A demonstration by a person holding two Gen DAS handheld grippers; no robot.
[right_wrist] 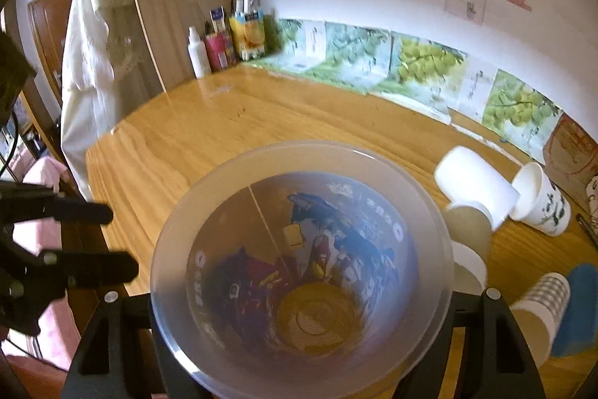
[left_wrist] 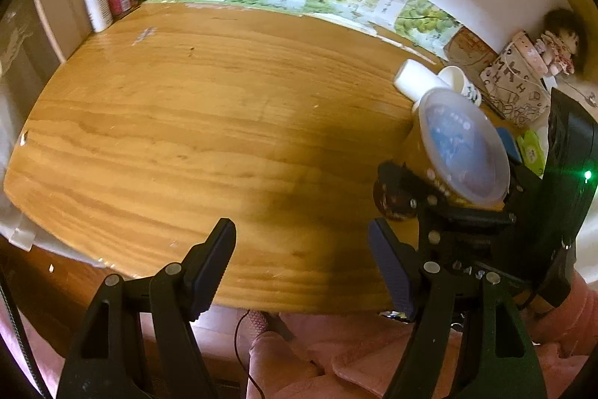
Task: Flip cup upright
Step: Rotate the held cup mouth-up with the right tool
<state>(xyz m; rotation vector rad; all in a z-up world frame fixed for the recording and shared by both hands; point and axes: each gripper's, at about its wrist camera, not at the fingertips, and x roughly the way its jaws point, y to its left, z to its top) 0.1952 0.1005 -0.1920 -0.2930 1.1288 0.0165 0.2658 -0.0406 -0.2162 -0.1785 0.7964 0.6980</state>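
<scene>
Translucent plastic cup [right_wrist: 302,268] gripped by right gripper [left_wrist: 448,197], held over near right bench [left_wrist: 187,122] edge, mouth facing its camera | risk: smooth wall slipping while turning; cup clipping white paper cups [right_wrist: 482,189] lying just behind | left gripper [left_wrist: 299,260] released, empty, level, hovering over near edge.
</scene>
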